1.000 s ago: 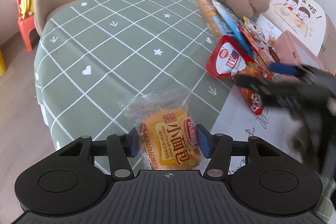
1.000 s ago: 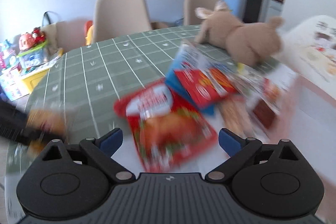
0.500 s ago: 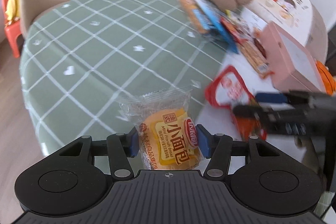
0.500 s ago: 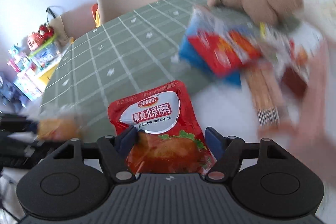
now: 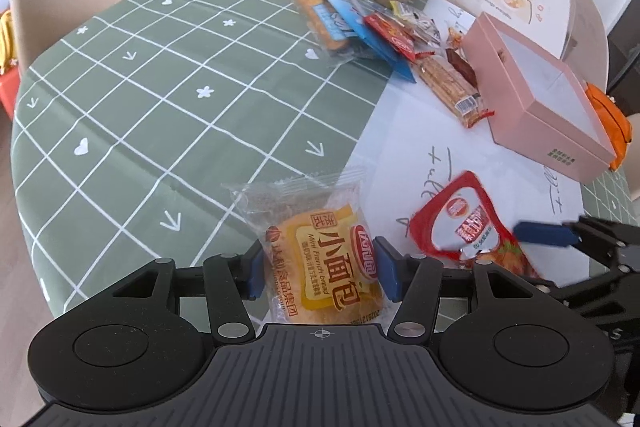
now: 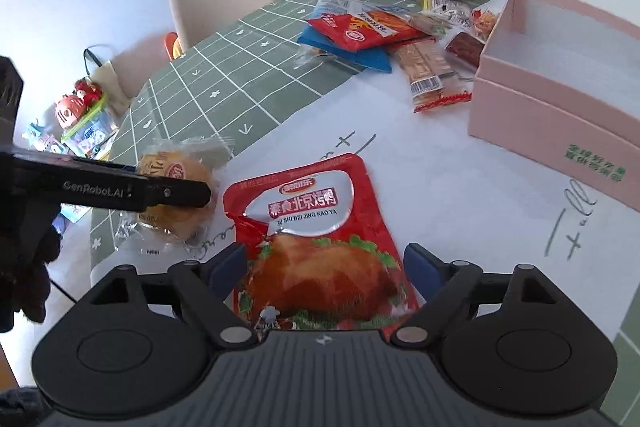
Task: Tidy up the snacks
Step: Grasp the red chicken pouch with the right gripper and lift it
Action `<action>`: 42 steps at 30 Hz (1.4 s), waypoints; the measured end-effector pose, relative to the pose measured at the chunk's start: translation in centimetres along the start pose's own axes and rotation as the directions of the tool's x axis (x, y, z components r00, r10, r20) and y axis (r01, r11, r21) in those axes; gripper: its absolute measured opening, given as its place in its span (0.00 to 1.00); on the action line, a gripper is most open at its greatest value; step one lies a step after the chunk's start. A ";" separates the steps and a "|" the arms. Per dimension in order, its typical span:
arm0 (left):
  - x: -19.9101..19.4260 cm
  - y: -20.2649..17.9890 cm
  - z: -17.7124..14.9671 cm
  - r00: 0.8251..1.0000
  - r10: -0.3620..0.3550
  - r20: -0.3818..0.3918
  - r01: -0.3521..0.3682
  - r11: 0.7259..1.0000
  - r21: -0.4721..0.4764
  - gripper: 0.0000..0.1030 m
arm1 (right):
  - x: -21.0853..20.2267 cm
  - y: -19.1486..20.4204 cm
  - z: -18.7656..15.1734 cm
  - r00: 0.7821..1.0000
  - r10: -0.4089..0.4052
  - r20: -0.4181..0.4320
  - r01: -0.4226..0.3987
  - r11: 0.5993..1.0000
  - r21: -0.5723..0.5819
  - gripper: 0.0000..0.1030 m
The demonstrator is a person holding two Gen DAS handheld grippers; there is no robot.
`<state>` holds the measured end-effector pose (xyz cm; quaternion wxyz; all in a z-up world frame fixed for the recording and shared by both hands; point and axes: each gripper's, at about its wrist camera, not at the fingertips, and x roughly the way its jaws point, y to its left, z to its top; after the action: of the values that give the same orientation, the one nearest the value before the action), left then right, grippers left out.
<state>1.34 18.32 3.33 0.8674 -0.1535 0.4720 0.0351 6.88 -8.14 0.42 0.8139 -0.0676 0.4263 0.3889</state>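
Left gripper (image 5: pixel 319 269) squeezes bread packet (image 5: pixel 320 259) above table edge. Right gripper (image 6: pixel 325 267) jaws just opened wide, red snack pouch (image 6: pixel 316 239) between them, pads not pressing. Pink box (image 6: pixel 560 107) nearby.

Each claw, left claw (image 5: pixel 320 269) and right claw (image 6: pixel 325 269), is matte black plastic with a ribbed central housing, two round side discs, silver pivot screws and blue pads, the left one's arm lettered "GenRobot.AI" in white, gripped by a dark fuzzy glove (image 6: pixel 30 267).
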 end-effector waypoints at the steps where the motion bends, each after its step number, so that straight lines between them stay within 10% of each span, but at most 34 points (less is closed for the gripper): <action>1: -0.1 0.0 0.0 1.000 0.001 0.001 -0.001 1.000 0.003 0.57 | 0.4 0.2 0.2 1.000 -0.005 0.005 0.005 1.000 -0.009 0.88; 8: -0.2 0.0 -0.4 1.000 0.002 0.011 -0.002 1.000 0.012 0.58 | 2.9 3.2 1.0 0.992 -0.126 -0.005 0.124 0.987 -0.097 0.97; 19: -0.6 1.3 -0.1 1.000 0.001 0.003 -0.001 1.000 -0.029 0.57 | 1.6 3.1 -0.7 0.976 -0.191 0.102 0.169 0.966 0.194 0.97; 25: -0.7 2.3 0.1 1.000 0.023 0.006 -0.023 0.999 -0.049 0.57 | 3.5 4.8 -0.1 0.962 -0.259 0.089 0.253 0.965 0.073 1.00; 35: -0.7 2.0 -0.2 0.999 0.036 0.022 -0.035 0.999 -0.035 0.57 | 0.5 2.7 -3.5 0.973 -0.214 0.088 0.223 0.968 -0.112 1.00; 42: -0.8 1.0 -0.6 1.000 0.024 0.011 -0.024 1.000 -0.016 0.57 | -3.2 -0.4 -3.5 0.983 -0.150 0.103 0.143 0.987 0.073 0.99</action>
<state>0.16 19.17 3.43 0.8682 -0.1546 0.4688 0.0501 3.80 -11.82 0.54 0.8639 -0.0512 0.3880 0.3171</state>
